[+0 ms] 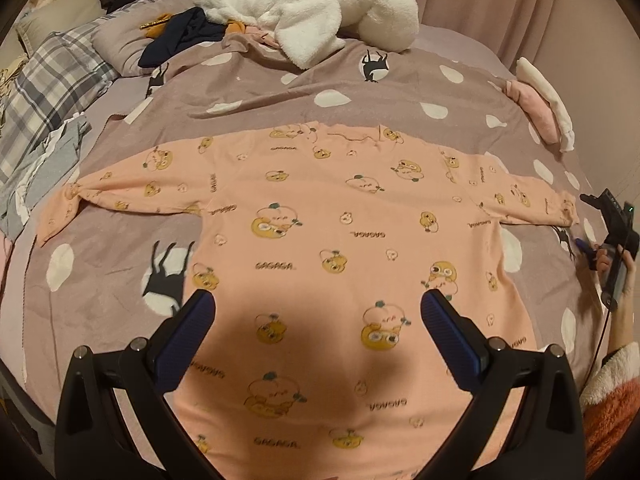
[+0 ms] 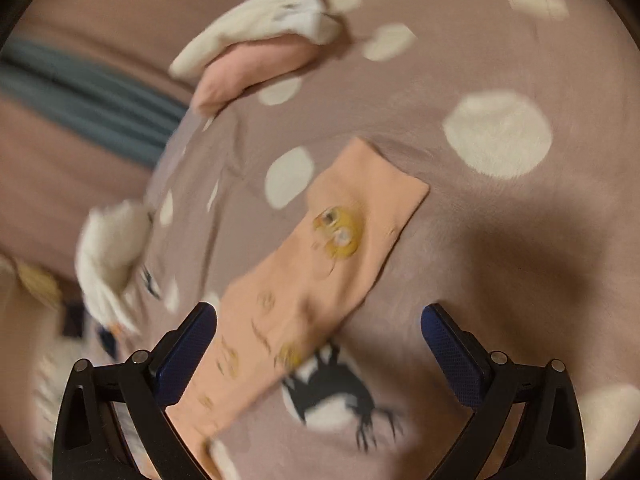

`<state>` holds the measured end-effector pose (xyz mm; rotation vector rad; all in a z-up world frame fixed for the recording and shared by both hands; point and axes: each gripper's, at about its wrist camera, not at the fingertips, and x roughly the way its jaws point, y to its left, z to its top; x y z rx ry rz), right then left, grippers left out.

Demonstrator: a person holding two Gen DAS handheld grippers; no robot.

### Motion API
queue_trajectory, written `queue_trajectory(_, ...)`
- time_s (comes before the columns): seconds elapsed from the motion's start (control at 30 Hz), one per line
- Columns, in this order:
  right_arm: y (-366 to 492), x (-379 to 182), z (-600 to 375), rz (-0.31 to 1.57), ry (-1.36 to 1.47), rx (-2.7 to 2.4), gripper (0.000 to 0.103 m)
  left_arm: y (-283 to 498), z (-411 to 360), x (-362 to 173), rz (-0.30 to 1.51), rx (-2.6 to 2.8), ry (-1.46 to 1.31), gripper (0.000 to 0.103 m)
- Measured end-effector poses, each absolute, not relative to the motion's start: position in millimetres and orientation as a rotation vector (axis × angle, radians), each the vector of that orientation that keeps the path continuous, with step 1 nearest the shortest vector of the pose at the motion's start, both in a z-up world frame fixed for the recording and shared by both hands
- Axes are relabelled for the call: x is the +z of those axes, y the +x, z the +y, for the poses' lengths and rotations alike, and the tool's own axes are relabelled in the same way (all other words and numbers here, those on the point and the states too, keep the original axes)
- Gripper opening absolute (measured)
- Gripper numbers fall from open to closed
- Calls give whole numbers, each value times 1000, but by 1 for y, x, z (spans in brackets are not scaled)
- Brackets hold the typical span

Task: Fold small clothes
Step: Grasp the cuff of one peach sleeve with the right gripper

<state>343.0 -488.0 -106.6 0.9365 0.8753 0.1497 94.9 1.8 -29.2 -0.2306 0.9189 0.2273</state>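
One peach-pink long-sleeved cotton top printed with yellow cartoon faces and "GAGAGA" lettering (image 1: 320,240) lies flat and face up on the mauve duvet cover with white blobs and black cat silhouettes (image 1: 248,96), its body running from the middle of the left wrist view down to 6 o'clock, its neckline toward 12 o'clock, and its two sleeves spread out toward 9 and 3 o'clock. The cloth is smooth over the body, with light creases at the sleeve seams. The left gripper (image 1: 318,316) hangs above the lower body of the top with its blue-padded jaws spread wide and nothing between them, casting a dark shadow on the fabric. The right gripper (image 2: 319,332), seen in the left view at 3 o'clock just past the sleeve cuff, is likewise wide apart and empty; in its own blurred view the sleeve (image 2: 316,280) runs from 7 o'clock up to the centre, its cuff lying flat on the duvet. No container shows in either view. At 12 o'clock in the left view a white fleecy garment (image 1: 312,12) is heaped beside a dark navy garment (image 1: 180,40); at 2 o'clock a folded pink and white cloth bundle (image 1: 540,104) sits at the bed edge; at 9 to 10 o'clock lie a grey plaid pillow (image 1: 44,88) and crumpled grey-blue clothing (image 1: 52,160). None of these lies on the top.
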Motion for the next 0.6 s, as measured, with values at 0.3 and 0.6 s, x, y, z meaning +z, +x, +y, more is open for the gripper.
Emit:
queue_trajectory(0.3,375,-101,-492,802,986,184,86,121,-13,-62,1023,176,-203,103)
queue_trajectory(0.6,371,-113,-508,815,977,86,11,122,1,-59,994,221,-225,103)
